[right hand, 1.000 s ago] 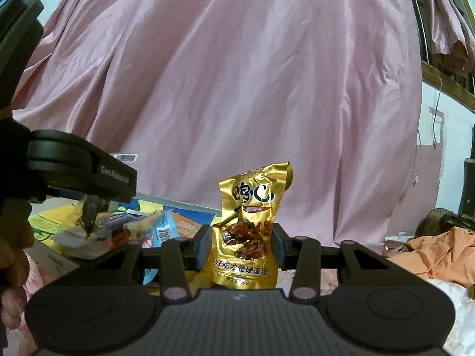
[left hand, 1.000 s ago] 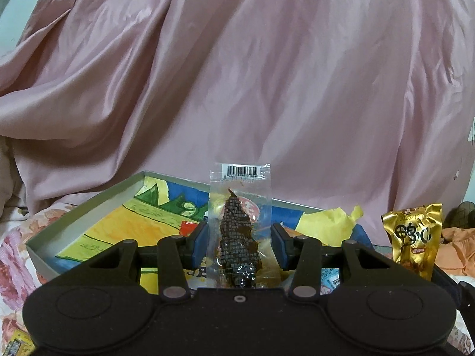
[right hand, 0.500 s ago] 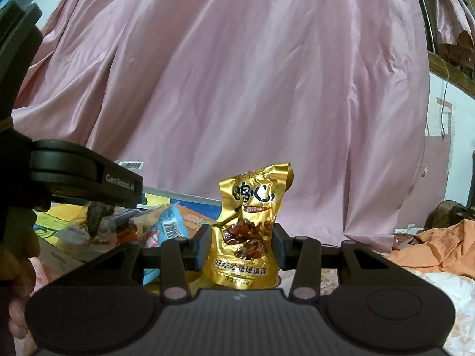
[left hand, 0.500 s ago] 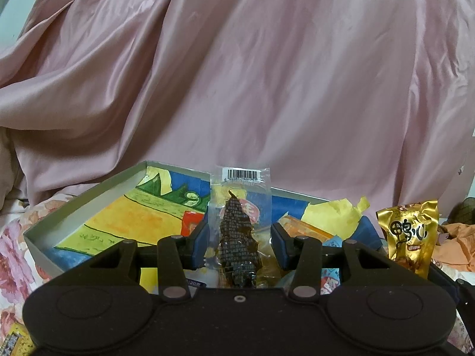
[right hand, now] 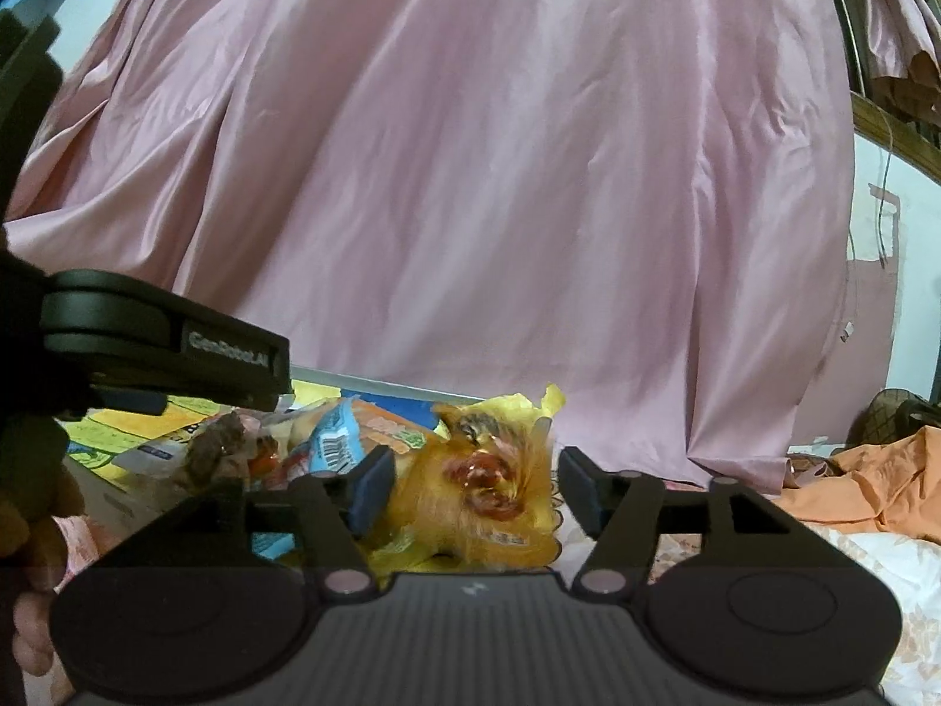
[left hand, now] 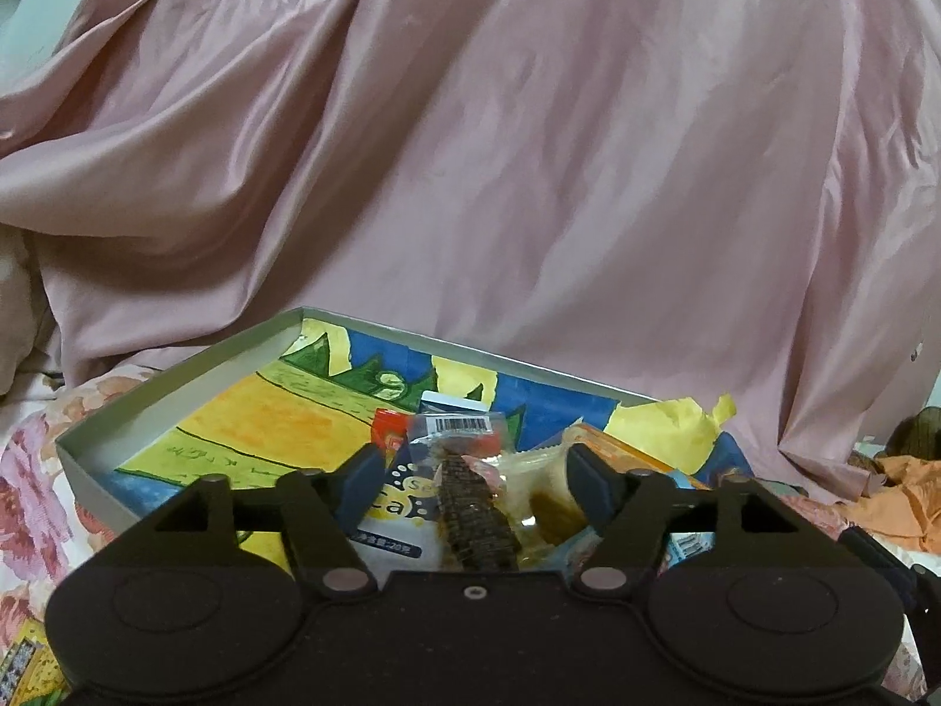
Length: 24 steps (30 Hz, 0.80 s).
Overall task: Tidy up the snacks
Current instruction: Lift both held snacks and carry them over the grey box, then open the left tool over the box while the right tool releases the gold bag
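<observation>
A shallow grey box with a colourful painted bottom holds several snack packs. My left gripper is open; the clear pack of dark dried meat lies tipped between its fingers on the other packs. My right gripper is open too; the gold snack bag is blurred and falling between its fingers at the box's right end. The left gripper's body shows at the left of the right wrist view.
Pink satin cloth hangs behind the box. A floral sheet lies under it. Orange cloth lies at the right. A blue and orange pack and a yellow wrapper sit in the box.
Both grippers opened. The dried meat pack tipped down from upright onto the packs in the box. The gold bag dropped from upright and is blurred in motion.
</observation>
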### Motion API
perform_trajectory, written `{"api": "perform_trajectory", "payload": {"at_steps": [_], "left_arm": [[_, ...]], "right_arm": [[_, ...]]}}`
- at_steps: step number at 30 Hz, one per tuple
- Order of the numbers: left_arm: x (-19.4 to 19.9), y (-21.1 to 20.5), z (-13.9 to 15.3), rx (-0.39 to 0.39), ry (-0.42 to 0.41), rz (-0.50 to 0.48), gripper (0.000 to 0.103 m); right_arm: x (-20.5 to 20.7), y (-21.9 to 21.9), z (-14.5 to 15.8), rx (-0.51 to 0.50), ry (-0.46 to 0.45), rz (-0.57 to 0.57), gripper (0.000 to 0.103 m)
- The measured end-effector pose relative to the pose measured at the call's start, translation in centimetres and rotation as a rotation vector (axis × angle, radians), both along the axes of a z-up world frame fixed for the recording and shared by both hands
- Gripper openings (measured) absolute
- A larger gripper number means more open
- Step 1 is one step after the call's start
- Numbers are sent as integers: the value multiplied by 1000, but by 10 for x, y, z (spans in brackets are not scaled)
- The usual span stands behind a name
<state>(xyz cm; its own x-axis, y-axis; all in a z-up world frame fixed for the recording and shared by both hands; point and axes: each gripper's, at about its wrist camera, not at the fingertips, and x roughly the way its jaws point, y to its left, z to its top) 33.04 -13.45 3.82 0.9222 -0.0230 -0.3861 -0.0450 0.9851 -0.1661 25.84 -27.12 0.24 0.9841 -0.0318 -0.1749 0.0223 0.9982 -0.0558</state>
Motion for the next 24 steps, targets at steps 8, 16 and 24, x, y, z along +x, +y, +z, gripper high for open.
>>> {"api": "perform_trajectory", "payload": {"at_steps": [8, 16, 24], "left_arm": [[-12, 13, 4, -20, -27, 38, 95], [-25, 23, 12, -22, -47, 58, 101], [-55, 39, 21, 6, -65, 80, 102]], "right_arm": [[-3, 0, 0, 8, -5, 15, 86], [-12, 3, 4, 3, -38, 15, 96], [-33, 10, 11, -2, -84, 42, 103]]}}
